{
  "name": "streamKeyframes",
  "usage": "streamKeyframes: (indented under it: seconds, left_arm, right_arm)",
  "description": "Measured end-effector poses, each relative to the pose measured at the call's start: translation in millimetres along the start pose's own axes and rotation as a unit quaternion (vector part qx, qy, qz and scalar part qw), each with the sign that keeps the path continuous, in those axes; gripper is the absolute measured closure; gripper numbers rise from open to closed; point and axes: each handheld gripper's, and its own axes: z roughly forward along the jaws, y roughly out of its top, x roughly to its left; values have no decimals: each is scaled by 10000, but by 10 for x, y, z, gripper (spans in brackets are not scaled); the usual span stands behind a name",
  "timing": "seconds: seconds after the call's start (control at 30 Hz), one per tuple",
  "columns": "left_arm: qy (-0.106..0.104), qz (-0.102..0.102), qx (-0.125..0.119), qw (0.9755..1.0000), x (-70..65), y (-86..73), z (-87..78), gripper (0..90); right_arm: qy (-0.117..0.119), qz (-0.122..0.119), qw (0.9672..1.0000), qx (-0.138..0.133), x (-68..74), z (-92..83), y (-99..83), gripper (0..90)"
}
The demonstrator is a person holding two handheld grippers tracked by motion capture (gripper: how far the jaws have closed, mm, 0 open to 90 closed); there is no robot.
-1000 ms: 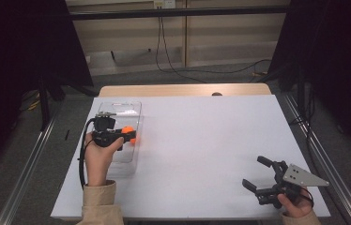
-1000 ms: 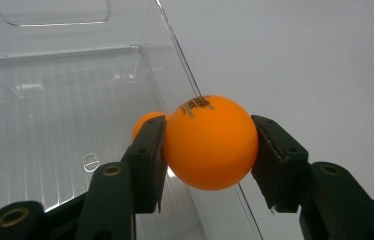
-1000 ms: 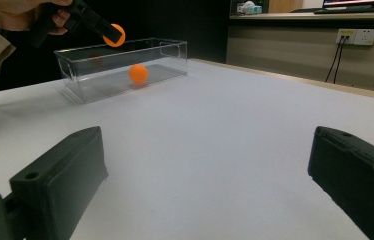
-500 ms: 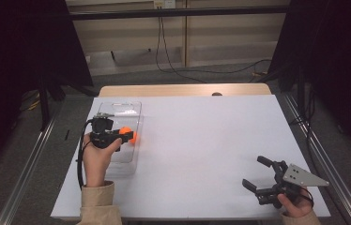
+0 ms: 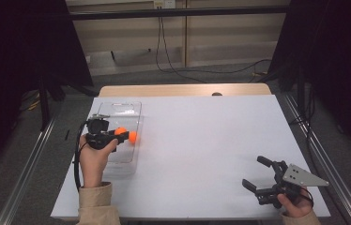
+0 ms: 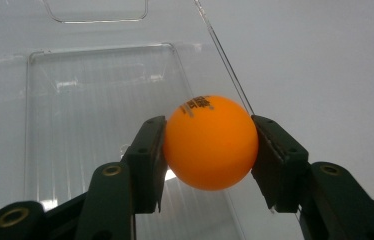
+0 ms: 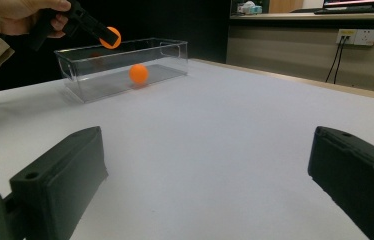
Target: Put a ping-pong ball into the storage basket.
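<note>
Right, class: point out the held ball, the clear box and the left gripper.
Held ball [image 6: 210,143], left gripper view, middle of its orange face.
Clear box [image 7: 120,61], right gripper view, its near long wall.
Left gripper [image 5: 127,136], high view, between its fingertips at the ball.

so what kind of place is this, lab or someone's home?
Most likely a lab recording bench: a bare white table framed by metal rails, dark curtains on both sides, loose cables on the floor behind, and wall sockets at the back.
</note>
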Motion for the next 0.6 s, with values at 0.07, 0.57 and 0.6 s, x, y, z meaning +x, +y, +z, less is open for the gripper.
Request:
streamKeyframes:
  seconds: [0.07,0.57,0.6]
  left_arm:
    - [-3,20,30,10000,11,-6,-3,509]
    - [123,-96,38,9999,91,-52,2,508]
    - [120,-98,43,9999,96,-55,4,508]
  right_arm:
    - [-1,-4,10000,-4,0,0,0,18]
    - [4,-6,10000,-4,0,0,1,18]
    - [5,-1,10000,-2,1,-1,2,18]
